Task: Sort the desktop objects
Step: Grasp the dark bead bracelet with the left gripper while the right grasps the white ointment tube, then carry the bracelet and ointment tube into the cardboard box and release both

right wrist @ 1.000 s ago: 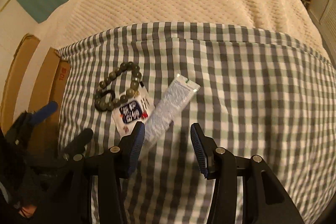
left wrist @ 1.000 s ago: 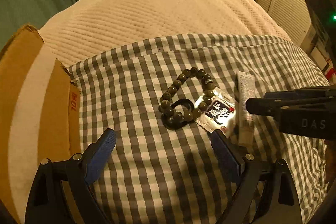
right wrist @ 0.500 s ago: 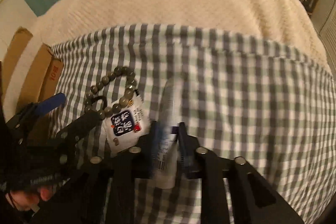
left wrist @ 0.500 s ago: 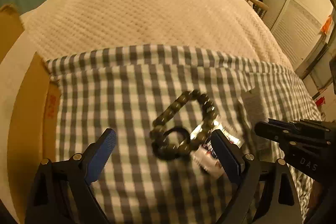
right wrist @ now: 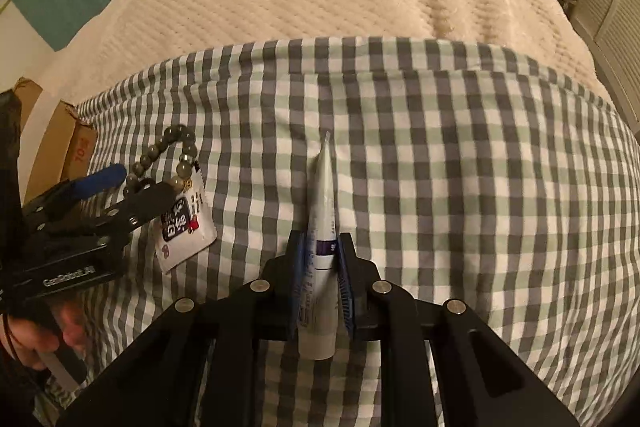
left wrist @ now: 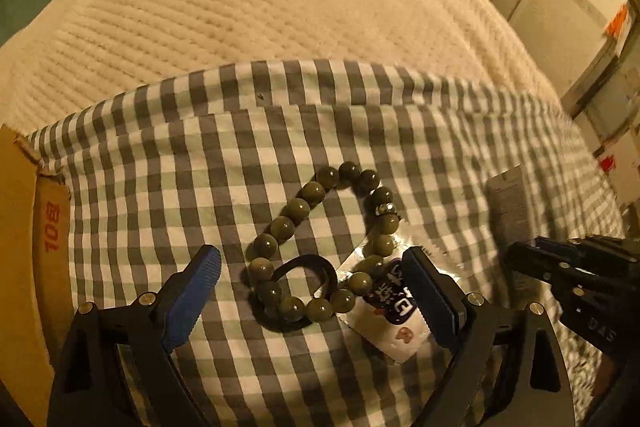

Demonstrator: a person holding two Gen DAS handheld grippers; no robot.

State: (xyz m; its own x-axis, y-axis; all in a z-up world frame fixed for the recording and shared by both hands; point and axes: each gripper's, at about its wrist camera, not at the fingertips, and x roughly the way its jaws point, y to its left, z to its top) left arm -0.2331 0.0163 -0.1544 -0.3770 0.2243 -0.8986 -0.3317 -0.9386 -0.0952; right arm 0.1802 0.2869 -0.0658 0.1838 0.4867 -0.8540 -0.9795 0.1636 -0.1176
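At the far left of the left wrist view we see a box (left wrist: 24, 267) right beside the checked cloth (left wrist: 200, 187). We think it sits there so the sorted things can drop into it, but that is only our guess.

Next comes our left gripper (left wrist: 312, 291). Its blue fingers (left wrist: 192, 299) are spread wide, one on each side of the beads (left wrist: 320, 239), and they touch nothing. We think we hold them wide so the whole ring of beads can fit between them.

A black hair tie (left wrist: 304, 267) lies inside the low part of the bead ring, under some beads. A small white packet (left wrist: 392, 319) lies just right of that, and its corner goes under the beads too. So grabbing the beads may tug these along.

In the middle of the right wrist view, our right gripper (right wrist: 322, 275) pinches a white tube (right wrist: 320, 211). The pads press its wide end and the thin flat end points to the top of the frame. We grip the fat end because it gives the pads more to hold. We cannot tell if the tube is off the cloth yet.
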